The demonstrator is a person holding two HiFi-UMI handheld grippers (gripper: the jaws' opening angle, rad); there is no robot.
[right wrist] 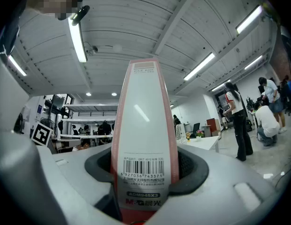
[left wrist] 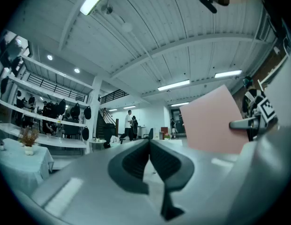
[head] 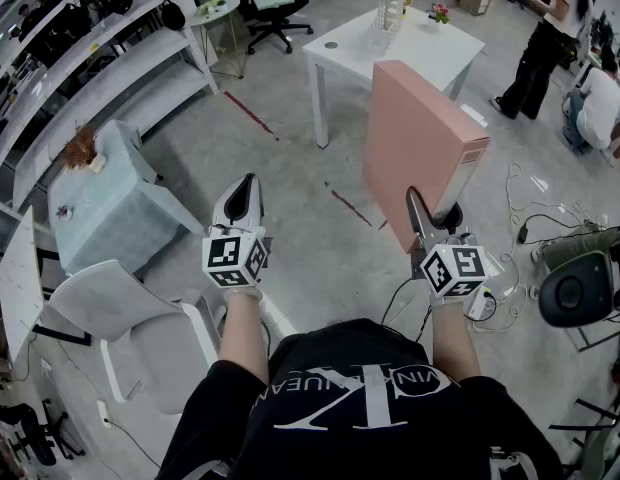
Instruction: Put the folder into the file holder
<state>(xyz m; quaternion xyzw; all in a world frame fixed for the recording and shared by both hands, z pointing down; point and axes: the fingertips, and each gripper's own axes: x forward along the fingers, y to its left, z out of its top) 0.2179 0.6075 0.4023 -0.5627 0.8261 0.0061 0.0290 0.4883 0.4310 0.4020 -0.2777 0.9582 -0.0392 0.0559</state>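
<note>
Left gripper [head: 248, 182] points forward, jaws together; right gripper [head: 433, 210], seemingly tilted upward, clamps the folder [head: 415, 133].

I stand in a big open-plan office or lab hall, where a white table [head: 430, 43] and a black swivel chair [head: 275, 13] sit on a bare grey floor [head: 320, 238] with cables [head: 525, 223] trailing over it. Long white shelves [head: 100, 58] carrying dark bags line one wall. Strip lights [left wrist: 175, 85] run under a ribbed ceiling [left wrist: 150, 27], a staircase [left wrist: 101, 125] climbs to a railed upper level, and people [head: 545, 43] stand about.
</note>
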